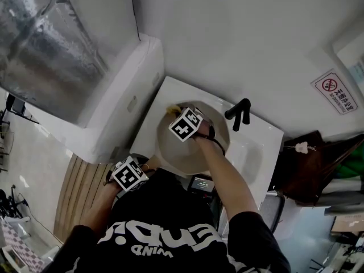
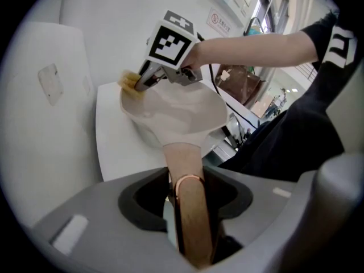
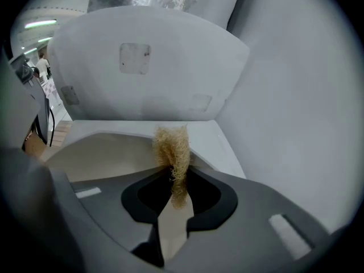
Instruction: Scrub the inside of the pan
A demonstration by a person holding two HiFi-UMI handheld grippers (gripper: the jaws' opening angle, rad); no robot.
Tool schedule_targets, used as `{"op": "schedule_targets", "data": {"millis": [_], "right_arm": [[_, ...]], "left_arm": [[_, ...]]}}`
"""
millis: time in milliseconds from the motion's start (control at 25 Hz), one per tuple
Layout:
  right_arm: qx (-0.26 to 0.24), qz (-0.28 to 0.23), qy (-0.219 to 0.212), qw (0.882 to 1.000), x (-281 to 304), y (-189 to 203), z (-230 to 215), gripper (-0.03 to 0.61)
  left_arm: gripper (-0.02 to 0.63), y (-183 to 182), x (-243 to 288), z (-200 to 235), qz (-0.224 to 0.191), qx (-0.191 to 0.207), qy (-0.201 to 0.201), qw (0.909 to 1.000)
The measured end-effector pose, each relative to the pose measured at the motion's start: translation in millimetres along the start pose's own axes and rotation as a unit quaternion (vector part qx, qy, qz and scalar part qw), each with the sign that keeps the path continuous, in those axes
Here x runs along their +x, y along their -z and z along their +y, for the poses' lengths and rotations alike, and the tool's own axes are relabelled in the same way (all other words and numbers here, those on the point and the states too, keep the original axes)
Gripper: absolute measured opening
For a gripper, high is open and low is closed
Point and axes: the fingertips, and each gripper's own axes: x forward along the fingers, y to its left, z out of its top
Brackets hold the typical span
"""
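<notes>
Left gripper (image 2: 187, 206): clamped on pan handle (image 2: 183, 158); right gripper (image 3: 173, 195): pinching scrubber (image 3: 172, 149) at pan (image 2: 176, 115) rim; scrubbing step, next likely sweeps inward

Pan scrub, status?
Left gripper shut on pan handle, pan over the sink. Right gripper shut on scrubber, at pan's far rim. Nothing in the way.

Head view steeply overhead, gripper views close, sharing pan (image 1: 170, 152)
</notes>
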Motion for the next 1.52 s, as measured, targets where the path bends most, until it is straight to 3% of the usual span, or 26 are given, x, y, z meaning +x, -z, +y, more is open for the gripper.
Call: {"op": "schedule_targets", "data": {"millis": [400,560,800,1200,1520], "right_arm": [[-0.036,0.061,0.077,0.994,0.1,31.8,-53.8,0.074],[-0.077,0.097,0.108,0.986,-7.2,49.6,-74.5,0.074],[-0.156,0.147,0.127,0.968,-17.5,71.8,-79.0,0.074],[-0.231,0.213,0.135,0.94,-42.2,100.7,-84.6,0.074],[-0.251,0.269,0.113,0.923,-64.3,135.8,-77.5,0.074]], "left_arm": [[0.179,2.5,-1.7,2.5,0.006,0.003,-0.001,1.0],[0.179,-0.8,-4.1,-2.2,0.005,-0.014,0.007,0.9999],[0.178,1.5,-1.1,0.6,0.006,-0.007,0.006,0.9999],[0.178,1.7,0.2,2.9,0.001,-0.005,0.001,1.0],[0.178,2.9,2.4,3.0,0.006,-0.003,0.001,1.0]]}}
